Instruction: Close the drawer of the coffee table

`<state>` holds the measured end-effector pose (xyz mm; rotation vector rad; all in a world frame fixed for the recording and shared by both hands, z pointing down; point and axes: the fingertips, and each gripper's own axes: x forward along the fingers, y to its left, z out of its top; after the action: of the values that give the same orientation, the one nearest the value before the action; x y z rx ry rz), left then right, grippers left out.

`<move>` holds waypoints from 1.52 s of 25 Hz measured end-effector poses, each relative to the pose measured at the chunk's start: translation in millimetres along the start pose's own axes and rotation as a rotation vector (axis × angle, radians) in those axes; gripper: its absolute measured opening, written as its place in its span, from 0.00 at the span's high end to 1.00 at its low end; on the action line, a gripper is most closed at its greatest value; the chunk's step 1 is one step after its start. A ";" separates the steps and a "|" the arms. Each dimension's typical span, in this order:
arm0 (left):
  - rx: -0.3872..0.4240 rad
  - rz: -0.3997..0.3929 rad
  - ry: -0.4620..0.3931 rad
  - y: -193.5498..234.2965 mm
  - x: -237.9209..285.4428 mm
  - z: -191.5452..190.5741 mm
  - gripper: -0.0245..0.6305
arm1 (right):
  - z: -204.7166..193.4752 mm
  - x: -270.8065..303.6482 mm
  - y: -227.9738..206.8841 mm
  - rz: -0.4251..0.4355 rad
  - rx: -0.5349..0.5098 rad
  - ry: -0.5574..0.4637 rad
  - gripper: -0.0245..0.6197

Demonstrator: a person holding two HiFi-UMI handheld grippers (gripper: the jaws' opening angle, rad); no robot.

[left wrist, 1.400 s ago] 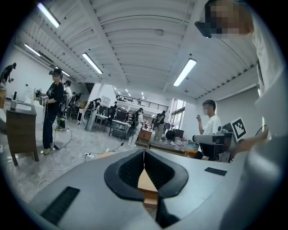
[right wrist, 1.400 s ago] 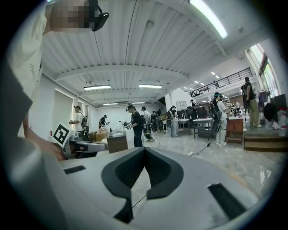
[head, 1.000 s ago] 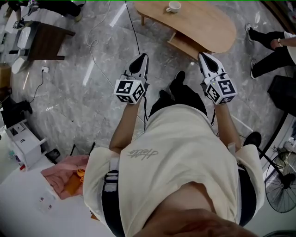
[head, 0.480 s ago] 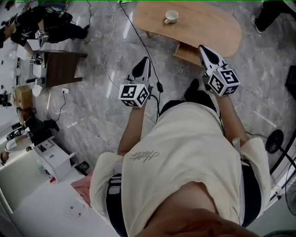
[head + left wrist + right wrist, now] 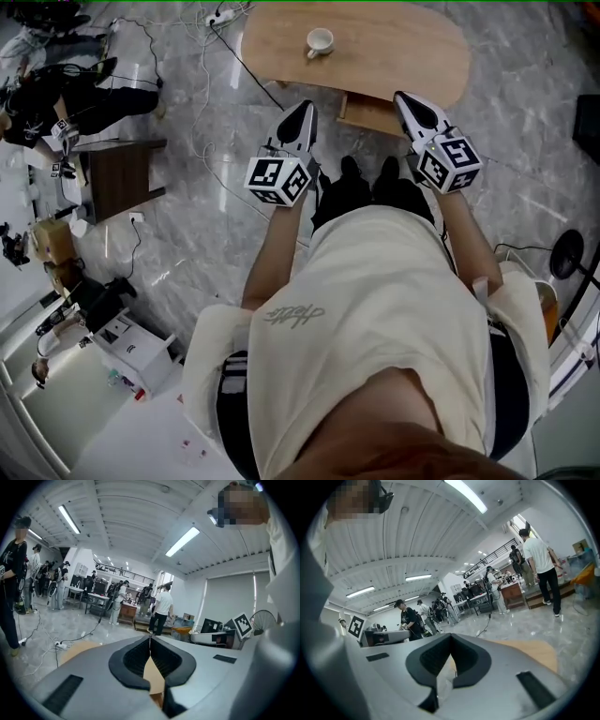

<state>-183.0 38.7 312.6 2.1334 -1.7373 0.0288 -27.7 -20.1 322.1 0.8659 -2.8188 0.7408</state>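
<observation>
Head view: the coffee table (image 5: 403, 42), a pale wooden oval, lies across the top centre of the frame on a grey marble floor (image 5: 206, 234). A white cup (image 5: 321, 41) stands on its worktop, left of the middle. The drawer (image 5: 367, 112) juts out open from under the table's near edge, just above the person's dark shoes. The left gripper (image 5: 302, 117) points up the frame to the left of the drawer, over bare floor and apart from it. The right gripper (image 5: 411, 108) points at the drawer's right end; whether it touches cannot be told. Each gripper's cube bears black-and-white square markers. The person's cream shirt (image 5: 375, 309) carries a line of cursive script, upside down here and not readable. A dark side table (image 5: 117, 176) stands at the left, with cables trailing over the floor near it.

Left gripper view: the left gripper (image 5: 150, 639) is clenched, its dark pads meeting at the tips with nothing held; the tan table top shows through the gap lower down. People stand in the hall behind.

Right gripper view: the right gripper (image 5: 451, 638) is likewise clenched and empty. The table top (image 5: 532, 651) shows tan at the lower right.
</observation>
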 end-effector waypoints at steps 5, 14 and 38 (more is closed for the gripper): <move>0.003 -0.029 0.037 39.1 14.4 -9.3 0.95 | 7.0 17.1 -1.8 -0.108 -0.014 -0.026 0.97; 0.023 -0.116 0.048 85.5 47.0 2.3 0.95 | 43.0 13.1 -9.0 -0.290 -0.063 -0.089 0.97; 0.089 -0.292 0.326 16.9 140.4 -83.8 0.95 | -62.7 -38.9 -131.9 -0.505 0.115 0.027 0.97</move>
<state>-147.5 -70.0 430.7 2.2742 -1.2544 0.3590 74.6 -65.5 423.7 1.4901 -2.3843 0.8222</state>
